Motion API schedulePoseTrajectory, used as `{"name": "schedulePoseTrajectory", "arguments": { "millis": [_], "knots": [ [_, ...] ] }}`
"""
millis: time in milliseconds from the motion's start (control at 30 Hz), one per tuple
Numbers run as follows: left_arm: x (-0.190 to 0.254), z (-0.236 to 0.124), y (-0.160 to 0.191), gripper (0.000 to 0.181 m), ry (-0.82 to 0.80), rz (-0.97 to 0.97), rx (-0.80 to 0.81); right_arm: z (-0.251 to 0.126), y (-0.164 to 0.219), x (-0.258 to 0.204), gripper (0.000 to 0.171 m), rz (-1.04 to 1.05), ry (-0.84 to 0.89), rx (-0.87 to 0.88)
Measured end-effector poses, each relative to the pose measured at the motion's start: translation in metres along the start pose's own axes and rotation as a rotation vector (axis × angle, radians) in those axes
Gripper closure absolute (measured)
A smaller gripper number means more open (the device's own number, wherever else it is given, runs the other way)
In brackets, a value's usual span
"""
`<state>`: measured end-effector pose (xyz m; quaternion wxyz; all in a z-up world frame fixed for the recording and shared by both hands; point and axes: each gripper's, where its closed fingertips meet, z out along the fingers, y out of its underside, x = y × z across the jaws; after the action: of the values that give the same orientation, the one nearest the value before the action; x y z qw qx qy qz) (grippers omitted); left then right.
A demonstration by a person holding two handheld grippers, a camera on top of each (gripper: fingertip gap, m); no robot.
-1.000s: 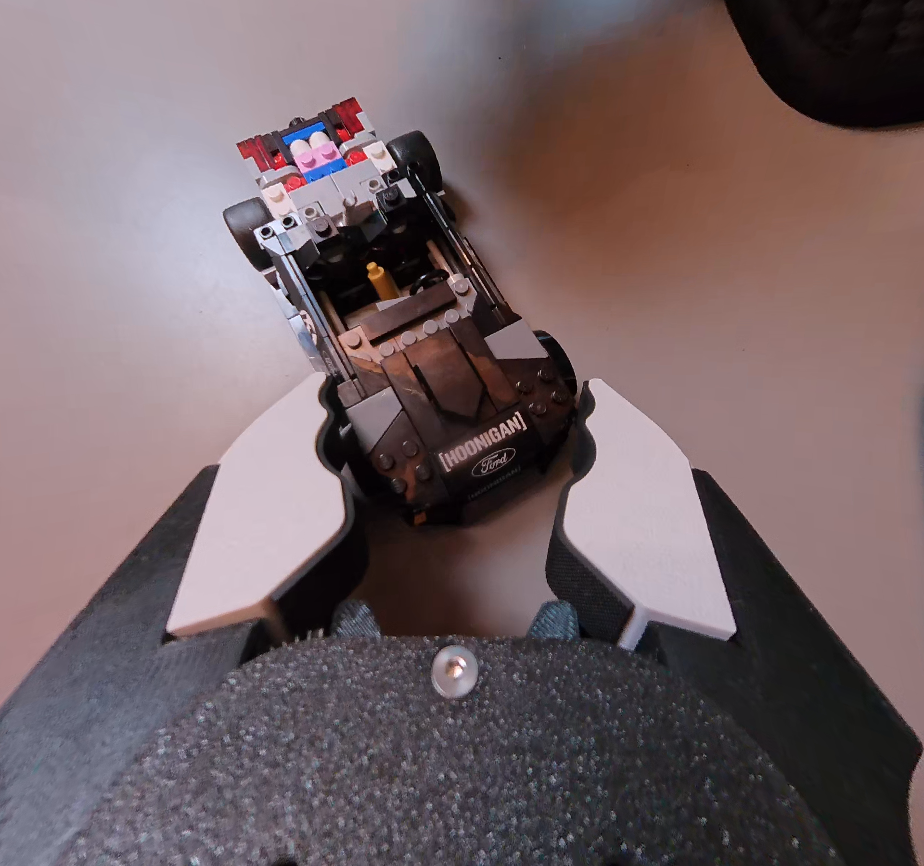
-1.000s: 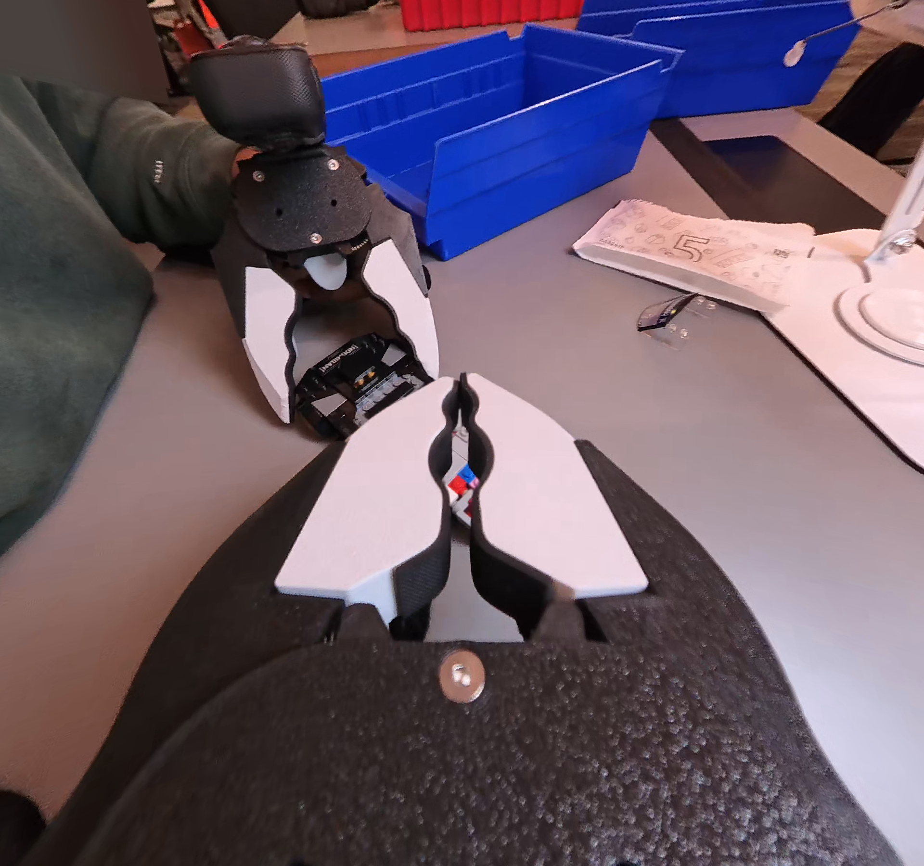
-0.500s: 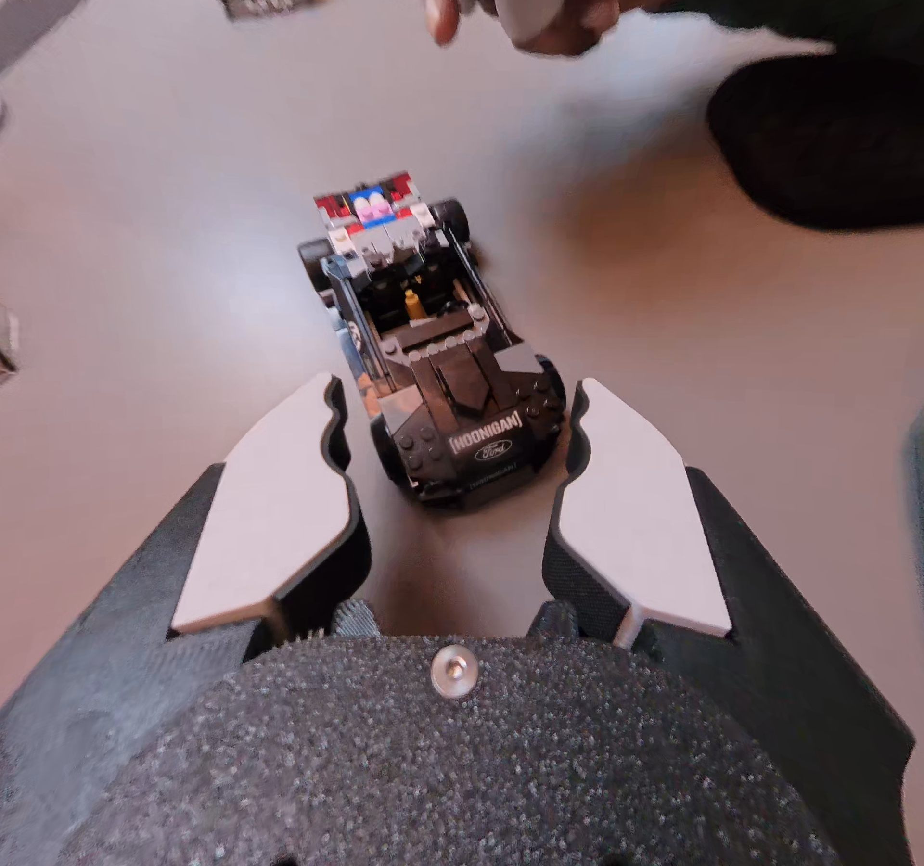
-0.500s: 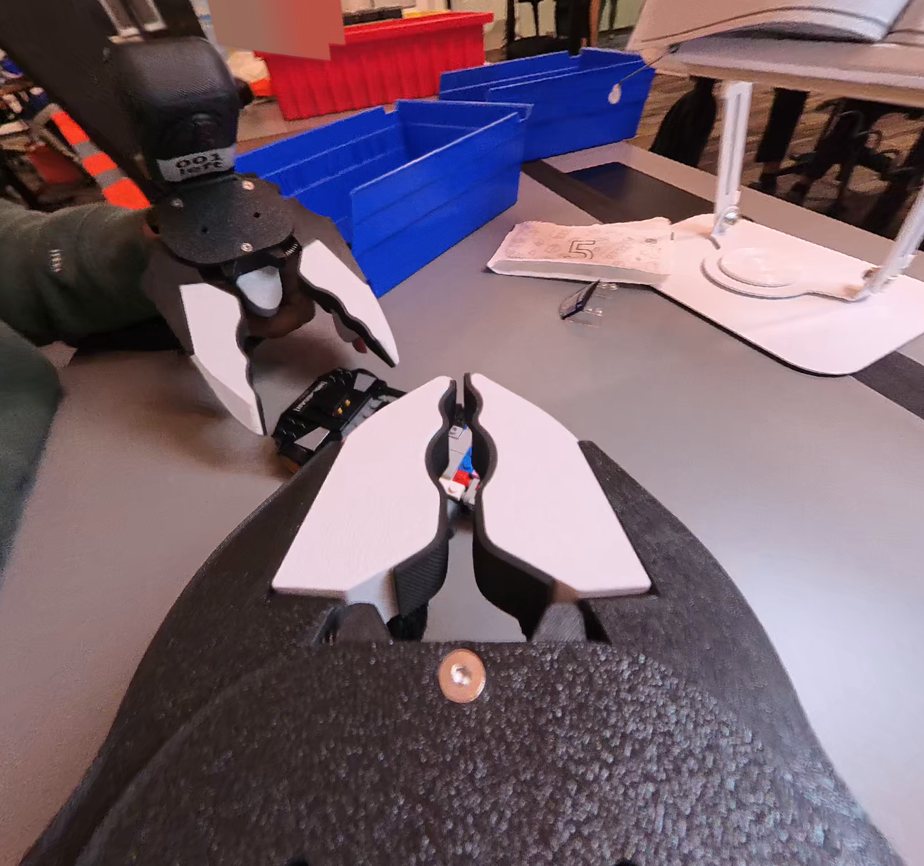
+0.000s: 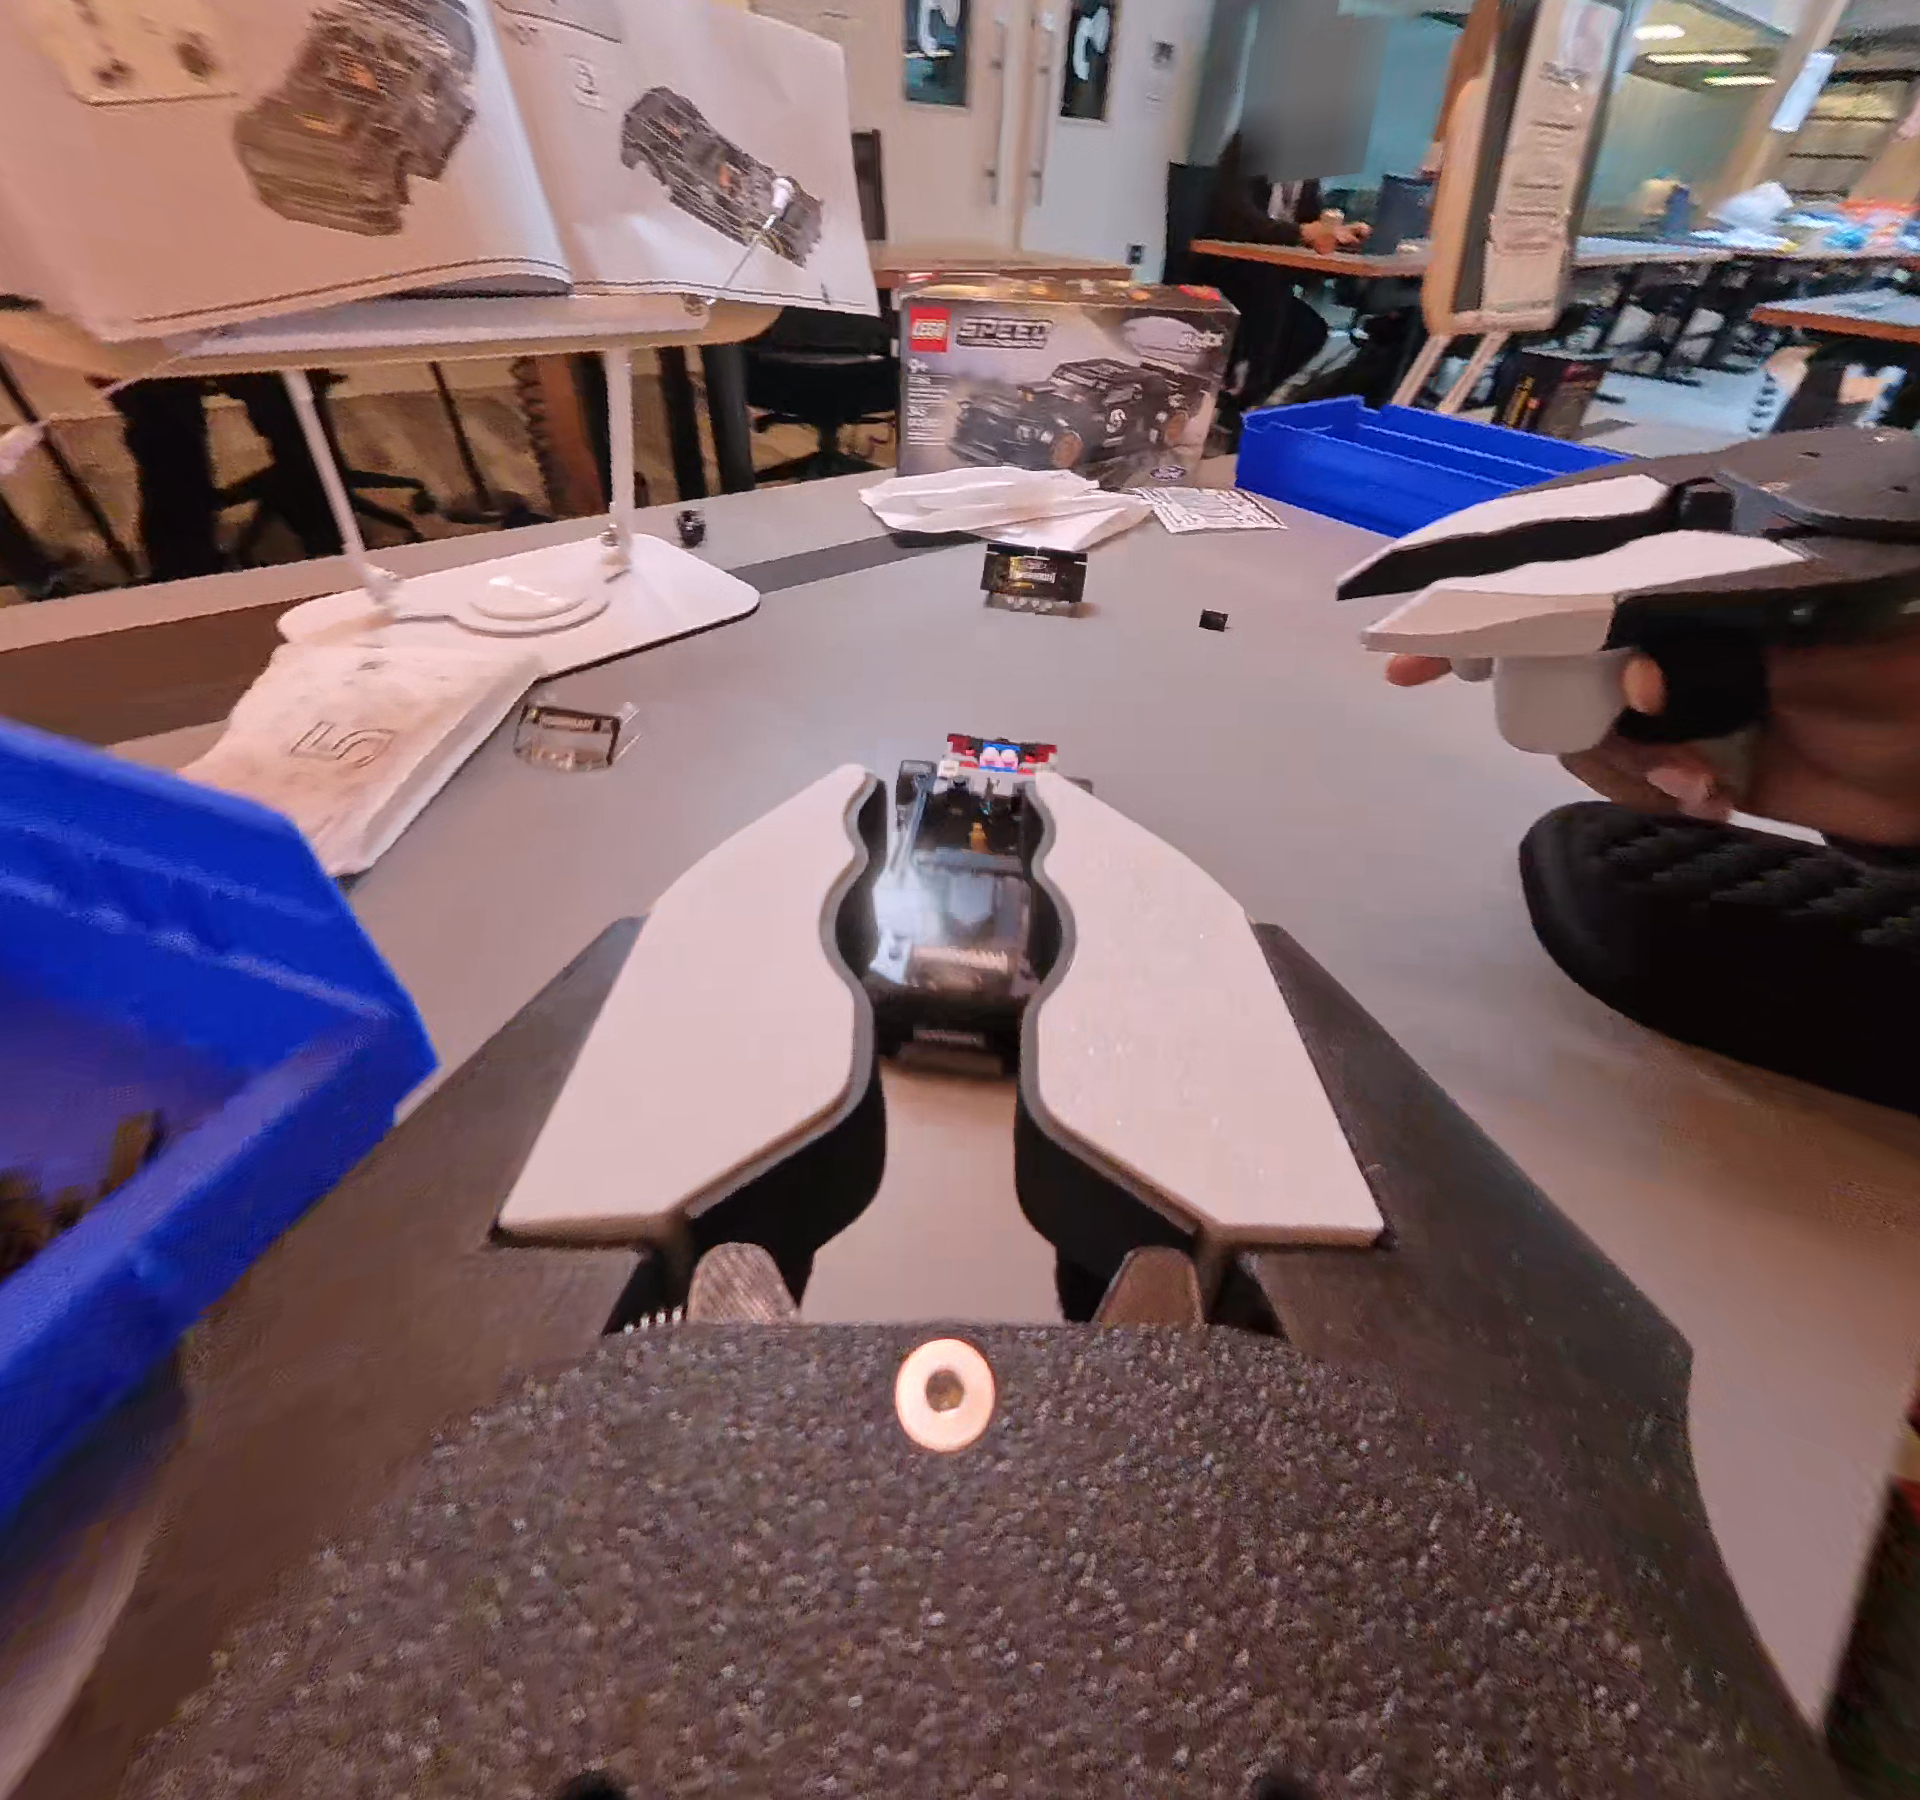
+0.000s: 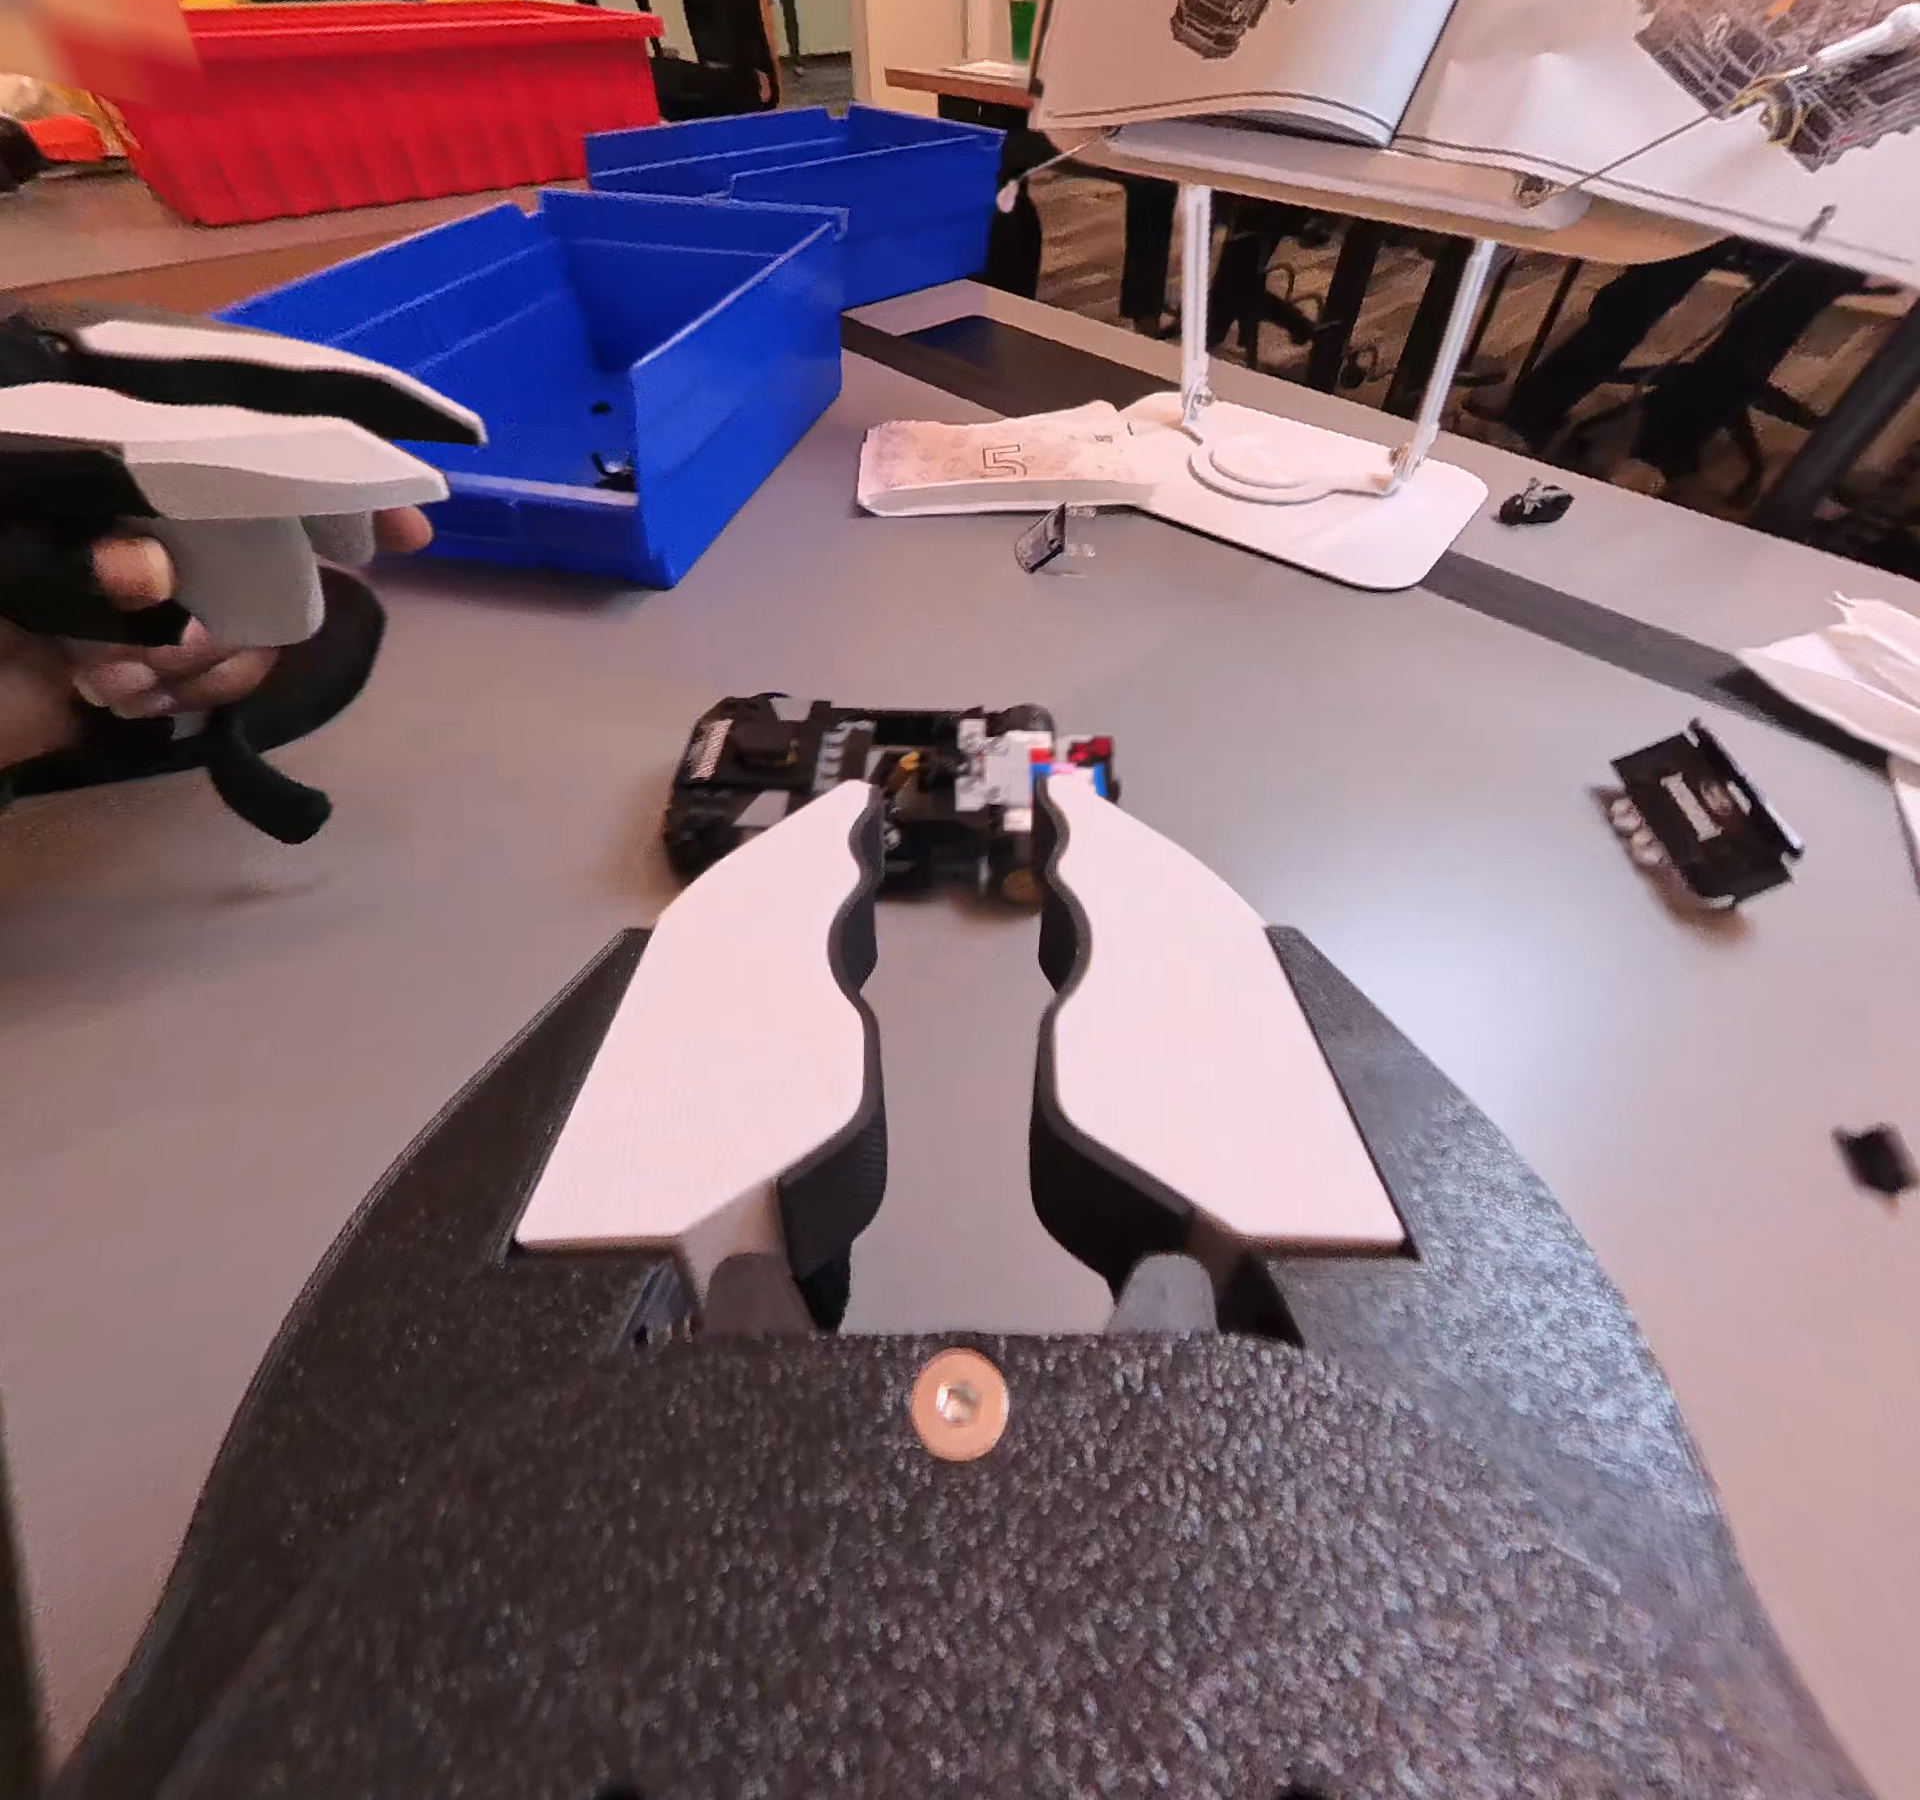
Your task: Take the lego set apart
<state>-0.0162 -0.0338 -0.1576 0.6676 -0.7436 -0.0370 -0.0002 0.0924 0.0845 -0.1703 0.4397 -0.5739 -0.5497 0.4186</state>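
Hovering both grippers off the lego car (image 6: 831, 763), nothing gripped rn. Car sits on its wheels mid worktop (image 6: 1351, 670), roof already off, cabin studs exposed.

- Left gripper (image 5: 951, 794): fingers released, moderate gap, empty. Its own cam shows the car framed in the gap, nose toward it, but the right wrist view puts it up and well to the side, so not around the car. Prob lined up lengthwise to clamp the nose and brace the body.
- Right gripper (image 6: 956, 794): fingers released too, empty, tips short of the car's flank, car side-on to it. Looks set to come in from the side and pick pieces off the red/blue tail end.

Loose bits: black panel (image 6: 1704, 836) lying apart on the right, small black piece (image 6: 1875, 1158) nearer, clear piece (image 6: 1049, 540) by the paper bag (image 6: 997, 472). Blue bin (image 6: 623, 379) open at the left rear, likely the drop spot. Booklet (image 5: 416, 109) on its stand, not needed for teardown.

Est. early stage: most of the build intact. Risk: car rolls if only one side pushes w/o a brace.
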Motion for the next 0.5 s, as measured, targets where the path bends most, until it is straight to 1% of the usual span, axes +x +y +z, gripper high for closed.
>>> {"name": "schedulePoseTrajectory", "arguments": {
  "millis": [100,233,367,500],
  "knots": [
    [0.023,-0.039,0.003,0.165,-0.073,-0.041,0.044,-0.024,0.008,-0.033,0.140,0.019,-0.017,-0.010],
    [0.067,-0.104,0.014,0.171,-0.198,-0.061,0.090,-0.064,0.025,-0.083,0.140,-0.005,-0.049,0.000],
    [0.110,-0.182,0.021,0.179,-0.352,-0.023,0.111,-0.101,0.046,-0.128,0.140,0.045,-0.071,0.043],
    [0.147,-0.265,0.034,0.181,-0.507,0.002,0.097,-0.125,0.062,-0.178,0.140,0.062,-0.171,0.053]
  ]
}}
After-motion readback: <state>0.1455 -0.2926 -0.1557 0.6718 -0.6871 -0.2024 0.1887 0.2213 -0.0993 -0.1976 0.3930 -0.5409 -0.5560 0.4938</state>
